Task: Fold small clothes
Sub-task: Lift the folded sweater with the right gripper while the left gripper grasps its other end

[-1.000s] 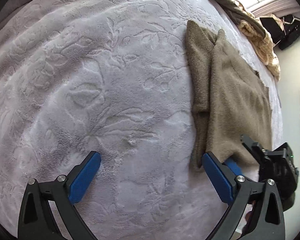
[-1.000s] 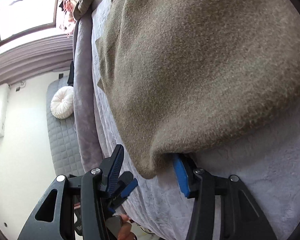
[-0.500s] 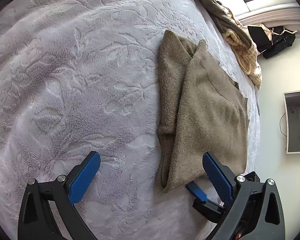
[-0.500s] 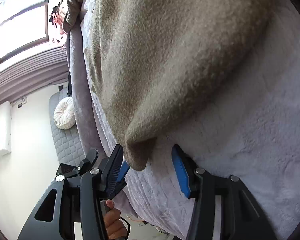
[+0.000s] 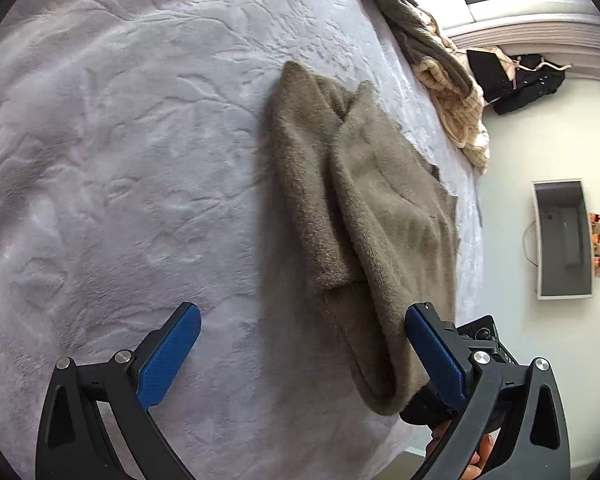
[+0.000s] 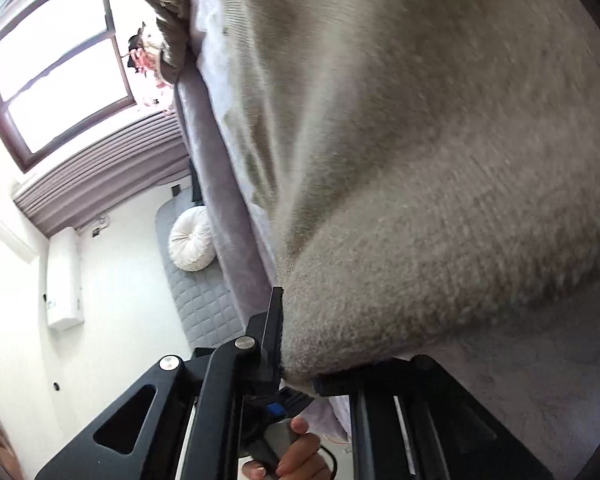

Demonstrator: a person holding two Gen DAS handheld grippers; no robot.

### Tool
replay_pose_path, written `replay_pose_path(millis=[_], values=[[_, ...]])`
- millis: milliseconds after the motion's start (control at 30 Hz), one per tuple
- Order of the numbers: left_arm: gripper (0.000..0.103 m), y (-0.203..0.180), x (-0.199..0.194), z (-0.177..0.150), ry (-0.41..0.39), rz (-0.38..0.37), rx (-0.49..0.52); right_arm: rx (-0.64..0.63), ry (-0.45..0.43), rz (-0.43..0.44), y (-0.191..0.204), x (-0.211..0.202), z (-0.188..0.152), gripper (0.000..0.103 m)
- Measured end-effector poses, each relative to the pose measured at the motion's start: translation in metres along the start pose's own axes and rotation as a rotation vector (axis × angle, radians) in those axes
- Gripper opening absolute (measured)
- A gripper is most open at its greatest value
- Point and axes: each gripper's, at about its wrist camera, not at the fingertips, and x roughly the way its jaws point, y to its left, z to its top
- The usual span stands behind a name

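A fuzzy olive-brown garment (image 5: pixel 364 208) lies partly folded on the pale lilac embossed bedspread (image 5: pixel 120 160), its near corner lifted. My left gripper (image 5: pixel 304 354) is open and empty, hovering over the blanket beside the garment's near end. My right gripper (image 6: pixel 300 364) is shut on the garment's near corner (image 6: pixel 400 260) and holds it up; the cloth fills most of the right wrist view. The right gripper also shows behind my left gripper's right finger in the left wrist view (image 5: pixel 460 360).
A heap of cream and grey clothes (image 5: pixel 440 72) lies at the far bed edge. The bed's right edge runs just past the garment, with a wall shelf (image 5: pixel 562 240) beyond. A window (image 6: pixel 60 68) and a round white cushion (image 6: pixel 192 244) show in the right wrist view.
My right gripper has closed on the garment's near corner and lifted it. My left gripper has shifted so the garment sits more toward the middle of its view.
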Motion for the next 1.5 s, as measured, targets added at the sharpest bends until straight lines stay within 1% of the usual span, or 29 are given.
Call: replay_pose_path(millis=[33, 67, 167, 200, 233, 300, 333, 400, 433, 467, 533, 567, 633, 667, 700, 733, 800, 833, 900, 933, 1000, 1033, 1067, 1133, 1200, 1267, 1400, 1433, 1500], values=[[0.102, -0.004, 0.006, 0.006, 0.013, -0.054, 0.002, -0.024, 0.013, 0.025, 0.008, -0.002, 0.002, 0.008], [0.102, -0.007, 0.012, 0.012, 0.025, -0.101, 0.001, -0.054, 0.025, 0.032, 0.019, -0.003, 0.005, 0.008], [0.102, -0.014, 0.037, 0.032, 0.082, -0.279, -0.037, -0.129, 0.052, 0.022, 0.043, -0.003, 0.010, 0.008], [0.102, -0.016, 0.045, 0.039, 0.095, -0.312, -0.050, -0.147, 0.057, 0.008, 0.047, -0.003, 0.011, 0.008], [0.102, -0.019, 0.053, 0.047, 0.101, -0.320, -0.053, -0.163, 0.062, -0.003, 0.050, -0.002, 0.012, 0.008], [0.102, -0.029, 0.062, 0.059, 0.091, -0.280, -0.025, -0.189, 0.078, -0.029, 0.052, 0.001, 0.010, 0.008], [0.102, -0.038, 0.068, 0.064, 0.092, -0.243, 0.005, -0.202, 0.087, -0.044, 0.052, 0.003, 0.008, 0.008], [0.089, -0.056, 0.075, 0.069, 0.101, -0.159, 0.067, -0.221, 0.108, -0.073, 0.049, 0.005, 0.004, 0.008], [0.072, -0.067, 0.080, 0.070, 0.111, -0.091, 0.120, -0.225, 0.122, -0.089, 0.046, 0.004, -0.001, 0.008], [0.051, -0.076, 0.084, 0.069, 0.119, -0.026, 0.167, -0.230, 0.139, -0.113, 0.044, 0.005, -0.003, 0.008], [0.036, -0.085, 0.092, 0.065, 0.138, 0.085, 0.238, -0.258, 0.187, -0.174, 0.044, 0.004, -0.005, 0.010], [0.036, -0.088, 0.095, 0.063, 0.141, 0.113, 0.261, -0.281, 0.222, -0.220, 0.045, 0.004, -0.008, 0.013], [0.036, -0.091, 0.097, 0.059, 0.134, 0.146, 0.287, -0.345, 0.295, -0.351, 0.051, 0.000, -0.011, 0.019], [0.036, -0.091, 0.098, 0.059, 0.134, 0.156, 0.287, -0.381, 0.322, -0.415, 0.056, -0.005, -0.010, 0.030], [0.036, -0.090, 0.100, 0.058, 0.137, 0.164, 0.281, -0.425, 0.325, -0.466, 0.063, -0.013, -0.008, 0.040], [0.036, -0.089, 0.102, 0.058, 0.140, 0.178, 0.273, -0.457, 0.311, -0.489, 0.070, -0.020, -0.005, 0.041], [0.036, -0.085, 0.105, 0.058, 0.137, 0.190, 0.260, -0.524, 0.227, -0.527, 0.090, -0.039, 0.010, 0.041], [0.036, -0.084, 0.106, 0.058, 0.134, 0.194, 0.252, -0.552, 0.179, -0.549, 0.098, -0.045, 0.019, 0.038], [0.036, -0.084, 0.104, 0.057, 0.124, 0.216, 0.250, -0.603, 0.113, -0.631, 0.108, -0.050, 0.037, 0.009], [0.024, -0.087, 0.104, 0.058, 0.114, 0.233, 0.259, -0.625, 0.105, -0.681, 0.111, -0.047, 0.043, 0.008], [0.020, -0.098, 0.105, 0.056, 0.099, 0.257, 0.278, -0.673, 0.119, -0.784, 0.104, -0.039, 0.054, 0.007], [0.019, -0.105, 0.103, 0.054, 0.088, 0.260, 0.294, -0.682, 0.153, -0.842, 0.094, -0.030, 0.059, 0.006], [0.018, -0.112, 0.099, 0.051, 0.076, 0.247, 0.303, -0.686, 0.183, -0.868, 0.079, -0.028, 0.063, 0.004], [0.018, -0.130, 0.089, 0.047, 0.042, 0.185, 0.308, -0.694, 0.180, -0.837, 0.068, -0.028, 0.065, 0.004], [0.018, -0.153, 0.080, 0.043, 0.005, 0.134, 0.321, -0.670, 0.165, -0.767, 0.068, -0.035, 0.068, 0.004], [0.018, -0.179, 0.079, 0.038, -0.017, 0.107, 0.344, -0.619, 0.157, -0.696, 0.064, -0.043, 0.074, 0.004], [0.018, -0.237, 0.097, 0.025, -0.014, 0.109, 0.418, -0.513, 0.167, -0.573, 0.055, -0.058, 0.088, 0.004], [0.018, -0.249, 0.103, 0.023, -0.012, 0.122, 0.441, -0.504, 0.168, -0.559, 0.052, -0.060, 0.088, 0.004], [0.018, -0.278, 0.121, 0.014, -0.006, 0.186, 0.509, -0.490, 0.169, -0.531, 0.050, -0.067, 0.091, 0.004]])
